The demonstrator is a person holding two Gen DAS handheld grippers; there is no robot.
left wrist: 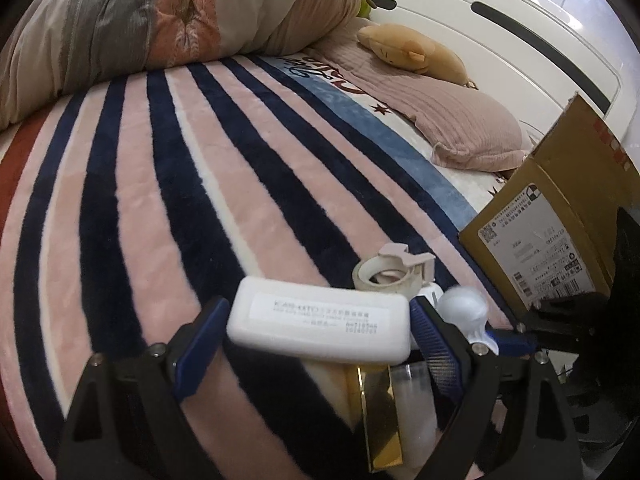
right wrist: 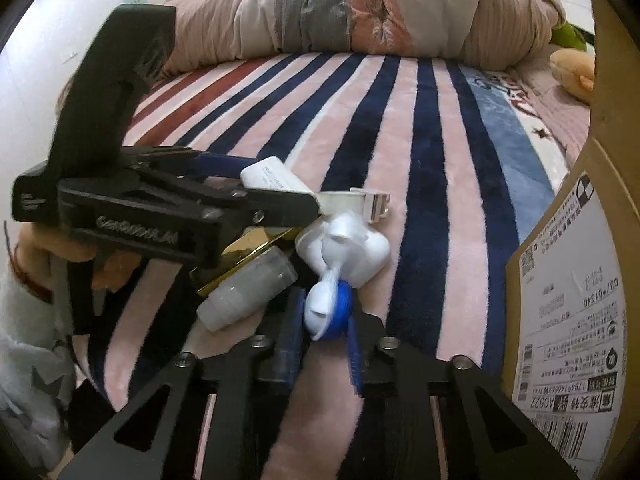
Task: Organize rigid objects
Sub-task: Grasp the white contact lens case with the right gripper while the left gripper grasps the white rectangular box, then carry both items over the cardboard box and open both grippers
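On a striped blanket (left wrist: pixel 168 184) lies a small heap of objects. My left gripper (left wrist: pixel 320 332) is shut on a white rectangular case (left wrist: pixel 320 330) with a printed label; the case also shows in the right wrist view (right wrist: pixel 272 180). My right gripper (right wrist: pixel 326 320) is shut on the white-and-blue end of a small white fan-like gadget (right wrist: pixel 344 248). Beside them lie a tape dispenser (left wrist: pixel 390 274), a gold box (left wrist: pixel 378 412) and a frosted clear bottle (right wrist: pixel 248 292).
An open cardboard box (left wrist: pixel 552 236) with a shipping label stands at the right, close to the heap. A folded quilt (left wrist: pixel 160 20), a pink pillow (left wrist: pixel 452 120) and a plush toy (left wrist: pixel 416 50) lie at the far side by the white headboard.
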